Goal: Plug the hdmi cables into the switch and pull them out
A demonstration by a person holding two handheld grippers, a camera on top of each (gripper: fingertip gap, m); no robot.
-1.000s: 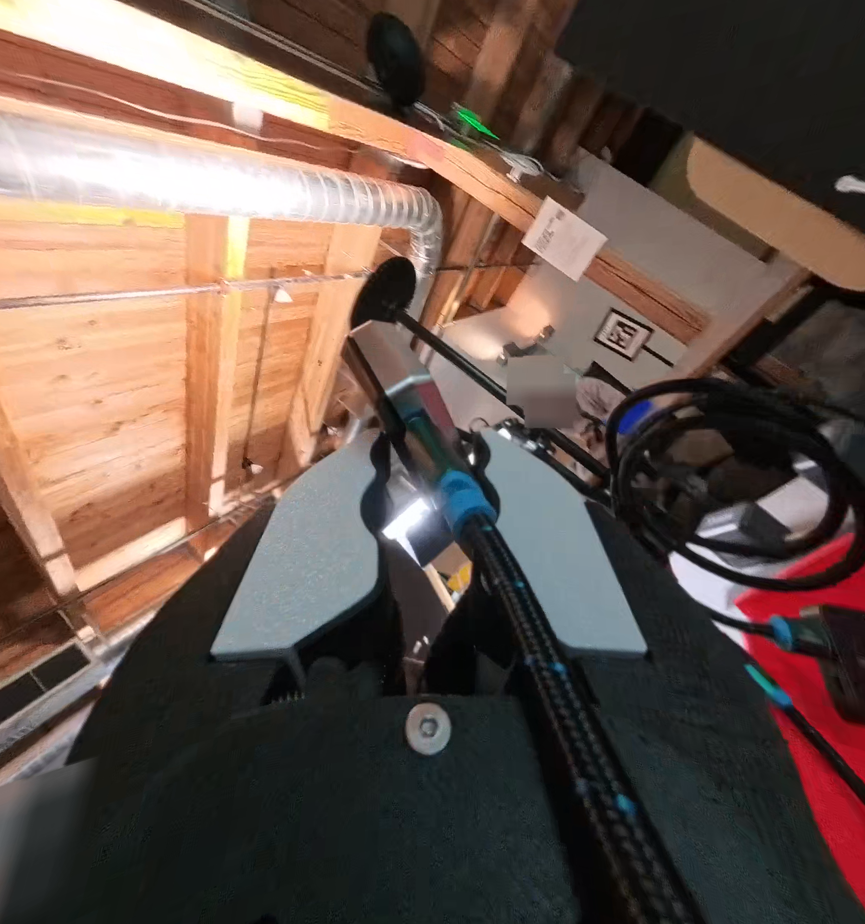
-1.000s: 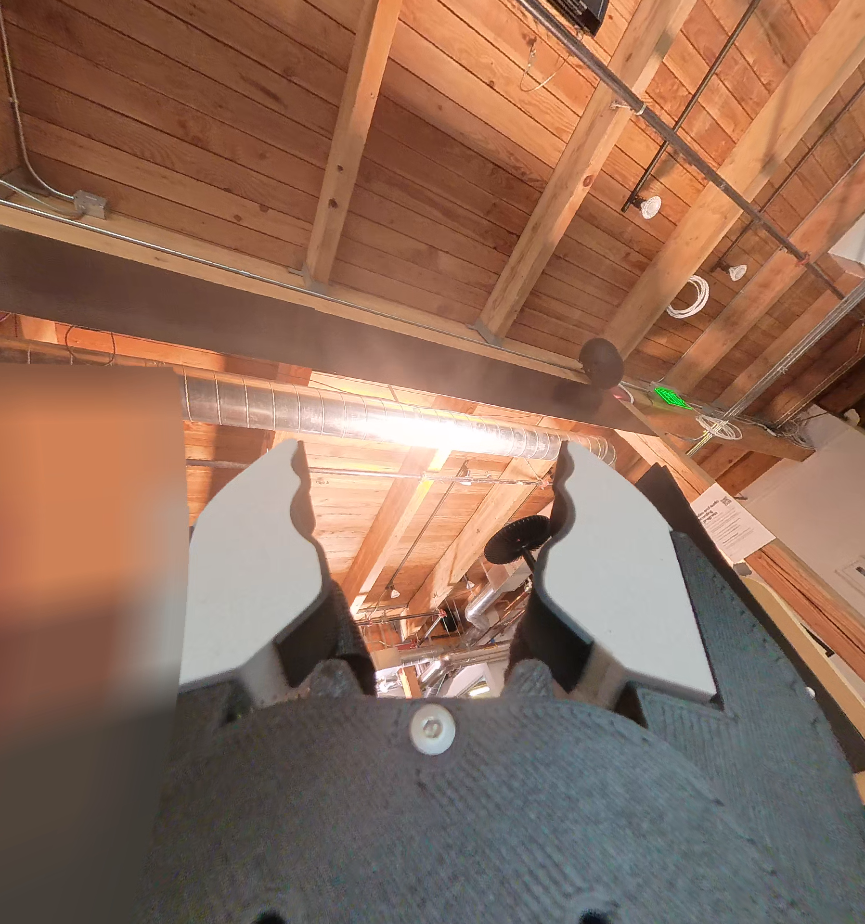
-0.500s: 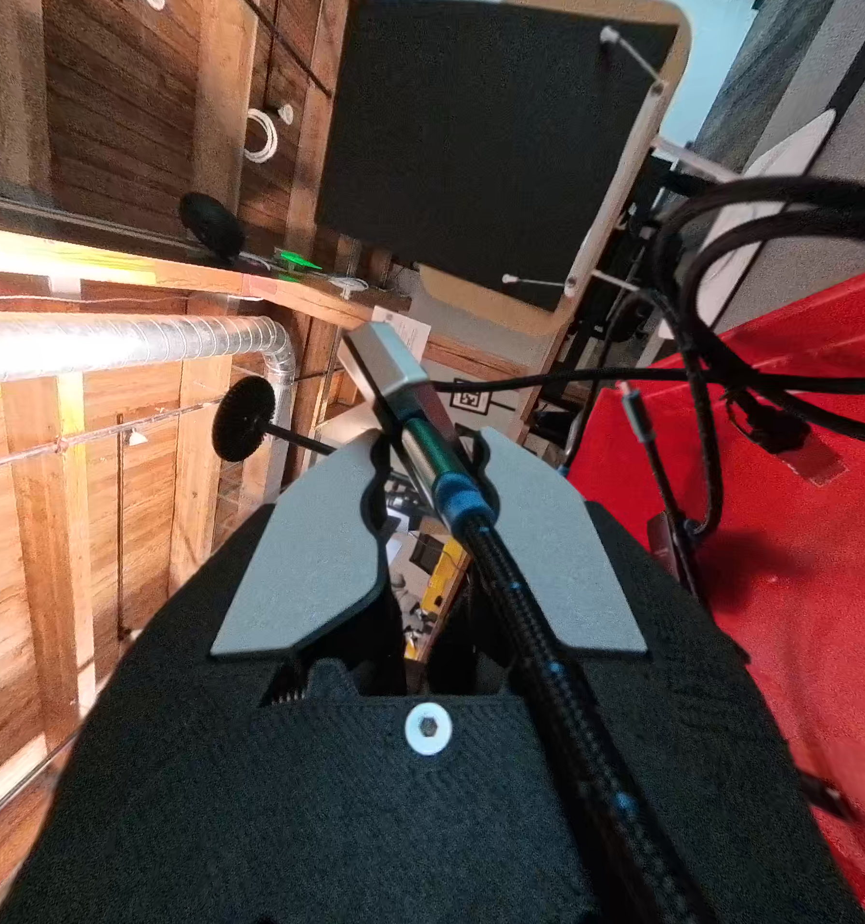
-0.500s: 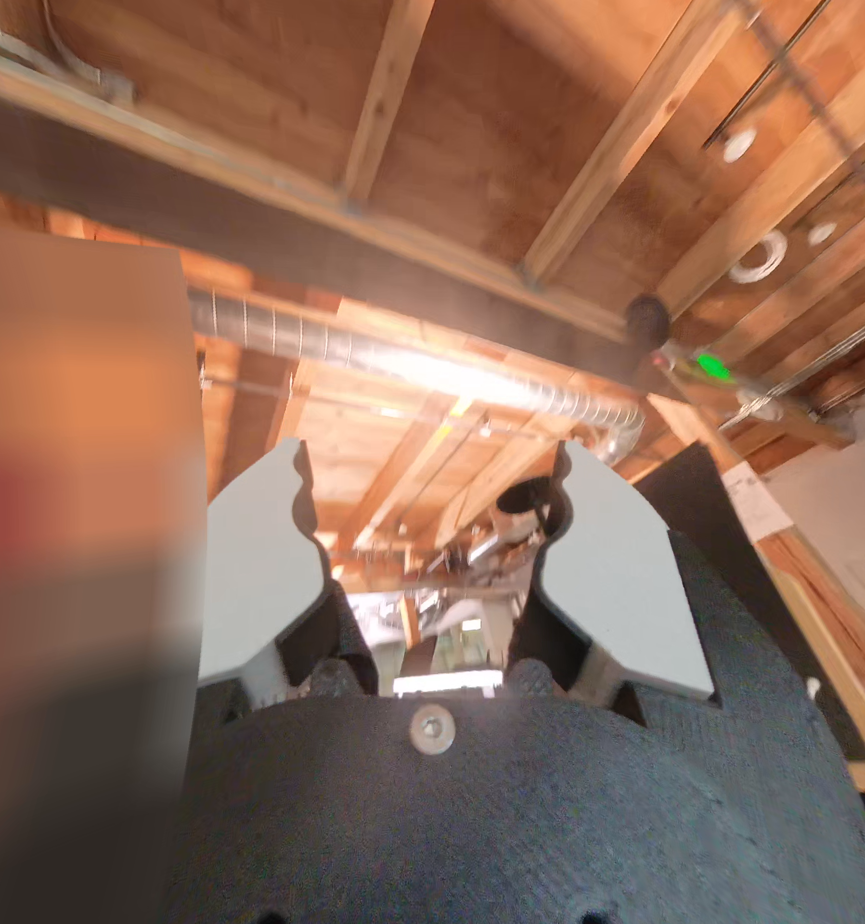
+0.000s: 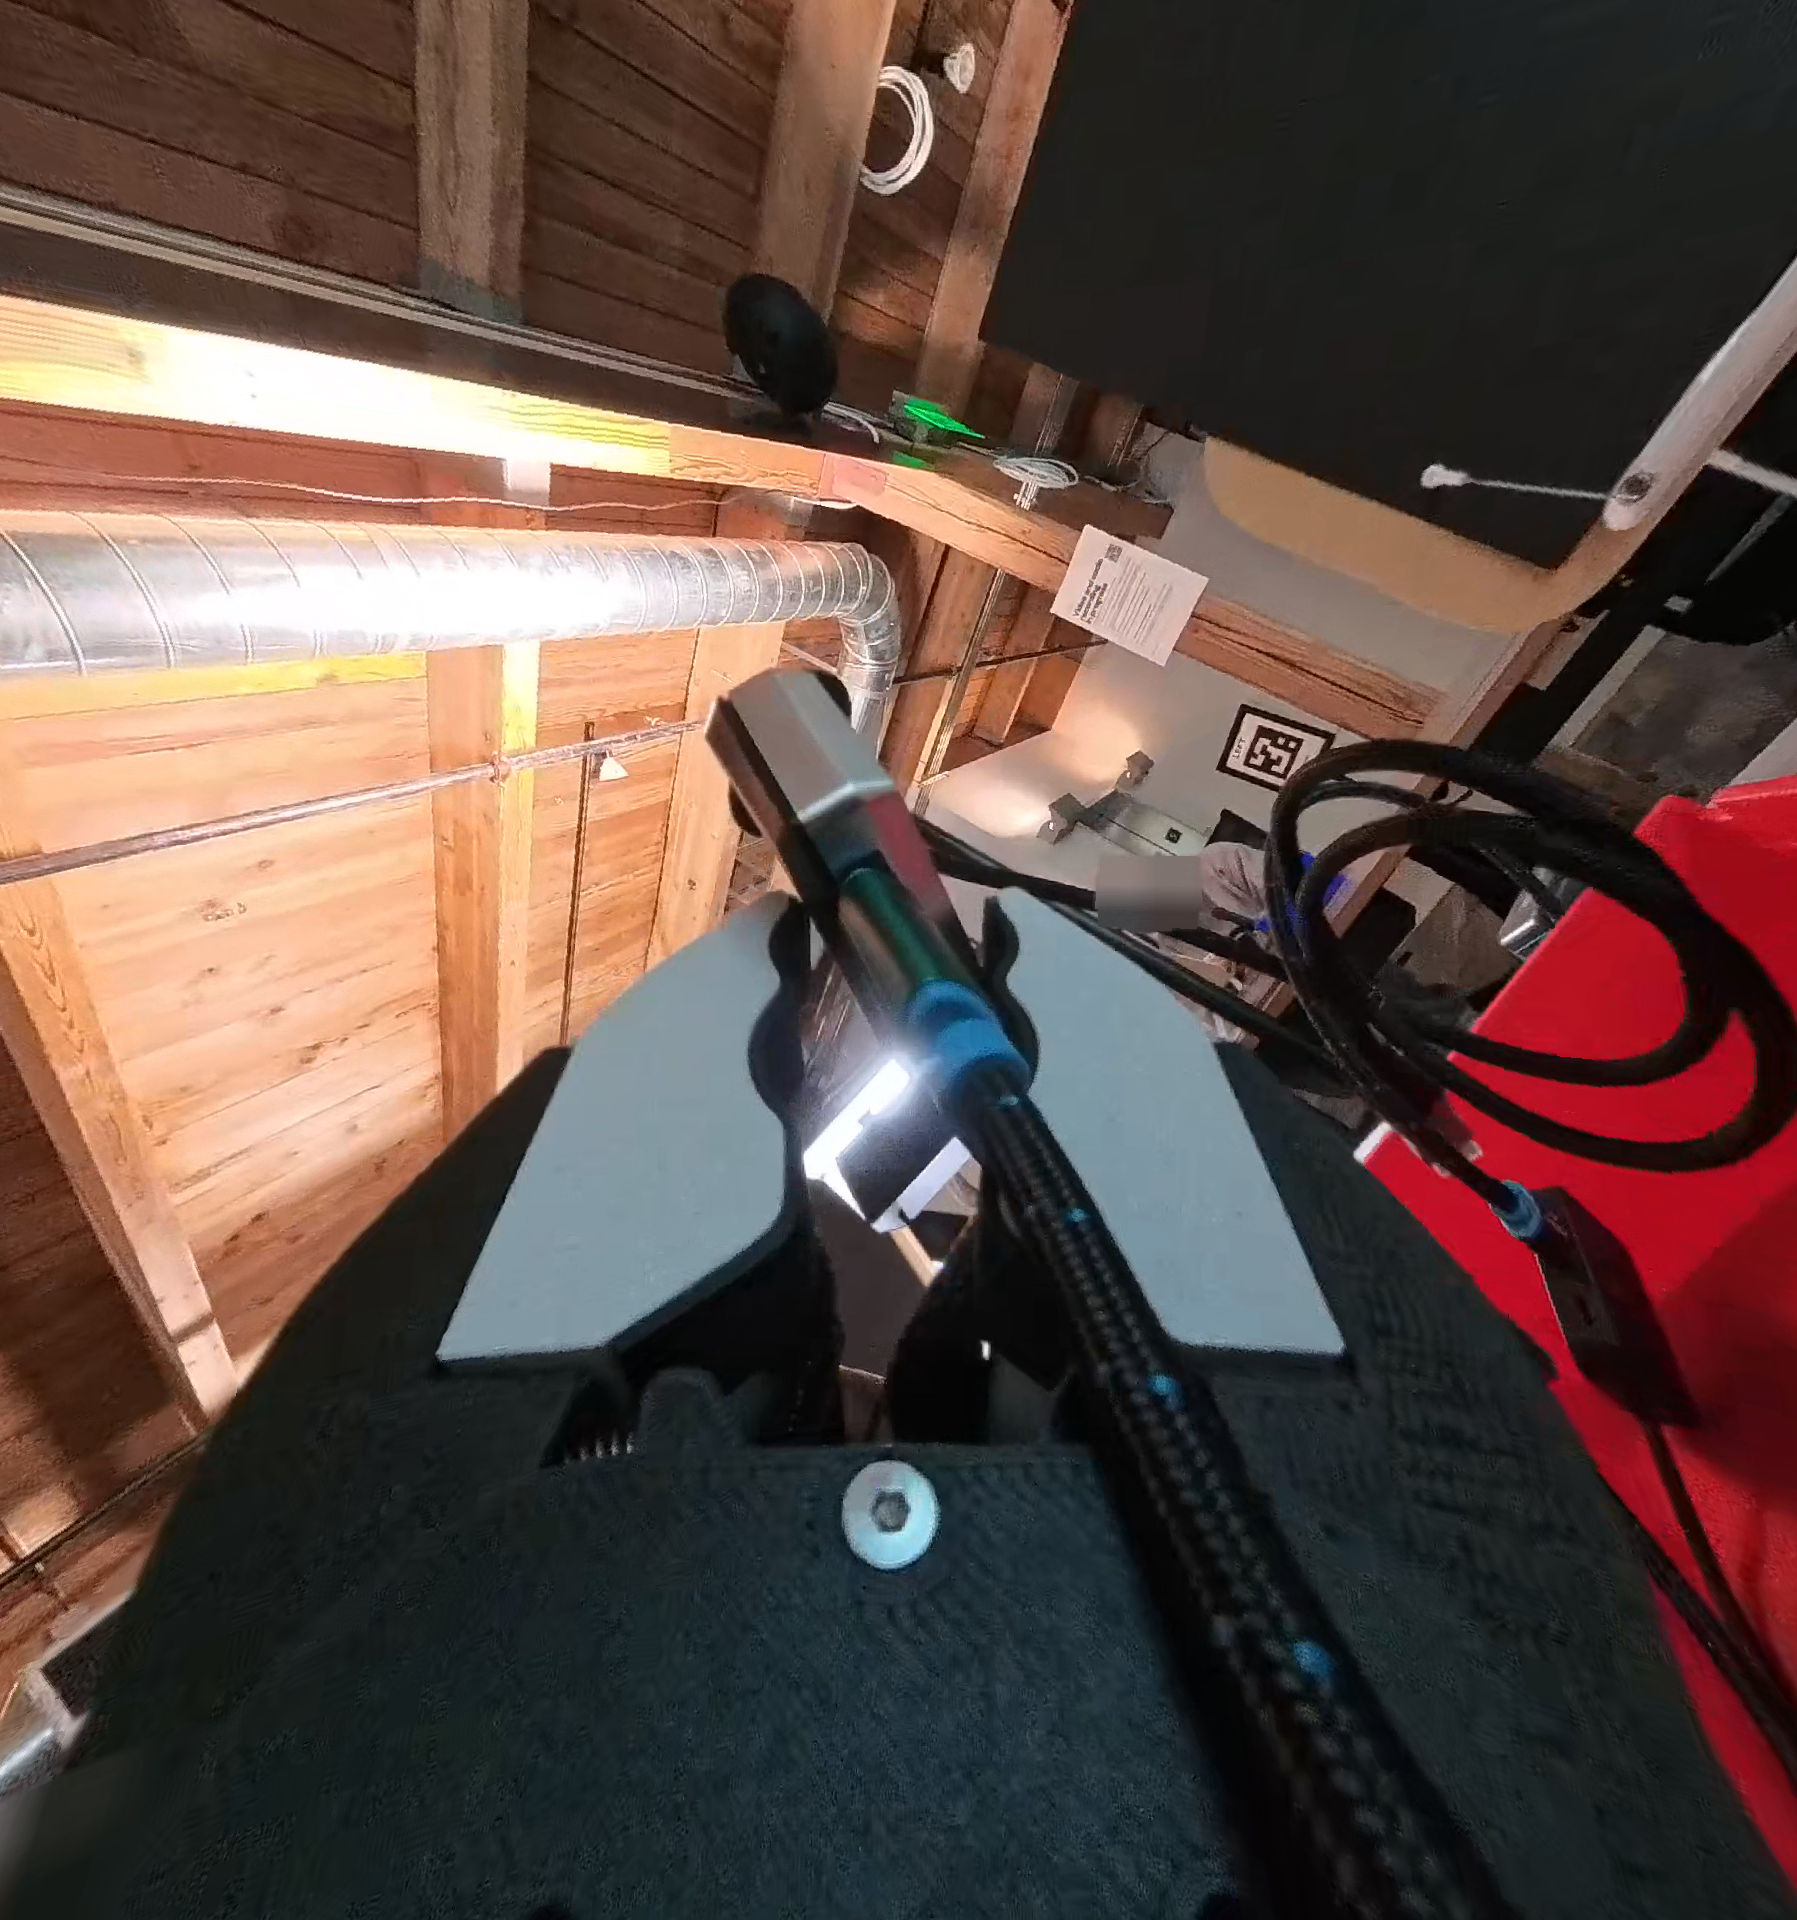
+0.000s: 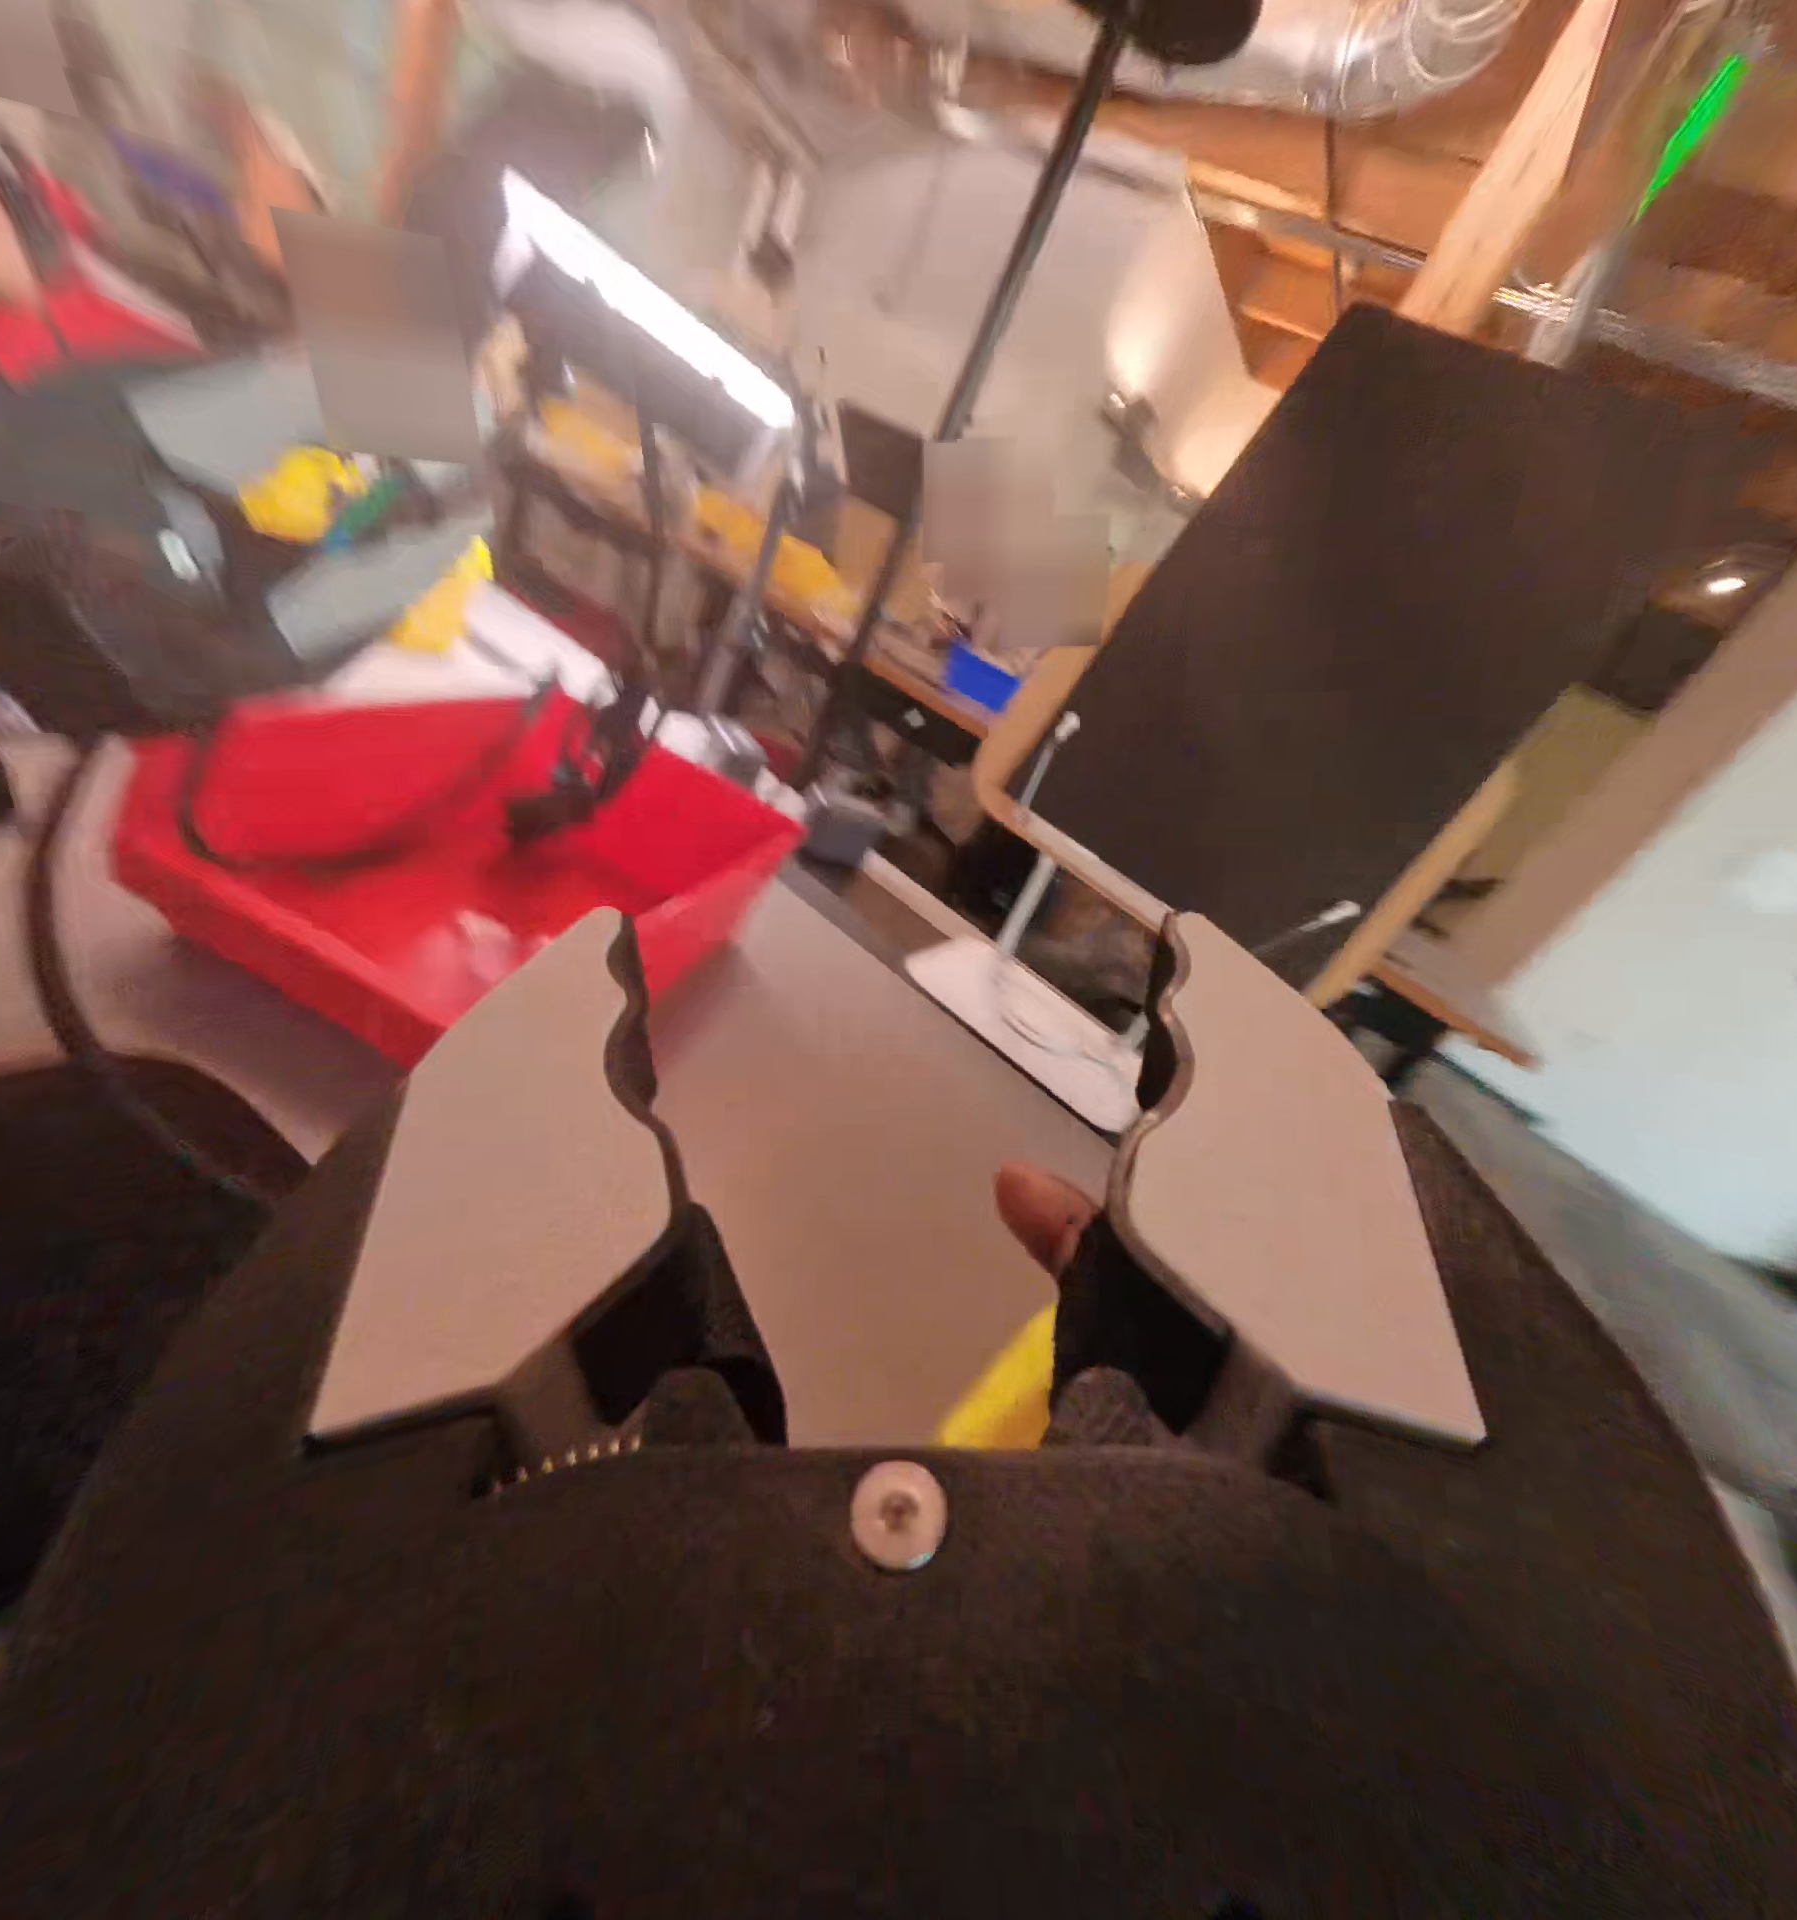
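In the left wrist view my left gripper (image 5: pixel 889 935) is shut on an HDMI cable: its silver plug (image 5: pixel 821 790) sticks out past the fingertips, and the blue collar (image 5: pixel 951 1013) and black braided cord (image 5: pixel 1133 1351) run back over the right finger. It is held up in the air, pointing at the wooden ceiling. The small black switch (image 5: pixel 1600 1309) lies on a red surface (image 5: pixel 1767 1039) at the right, with another blue-collared cable (image 5: pixel 1512 1210) at its end. A coil of black cables (image 5: pixel 1496 935) hangs above it. My right gripper (image 6: pixel 894 935) is open and empty over a grey table (image 6: pixel 852 1143).
The blurred right wrist view shows a red bin (image 6: pixel 406 914) holding a red pouch and cables at the left of the table. A white stand base (image 6: pixel 1029 1023) and a black panel (image 6: pixel 1393 675) are behind. A person's fingertip (image 6: pixel 1039 1205) and something yellow (image 6: pixel 1008 1392) show between the fingers.
The right gripper has swung down from facing the ceiling to facing the table and red bin, still open. The left gripper keeps the HDMI cable while its view swung toward the red surface and back.
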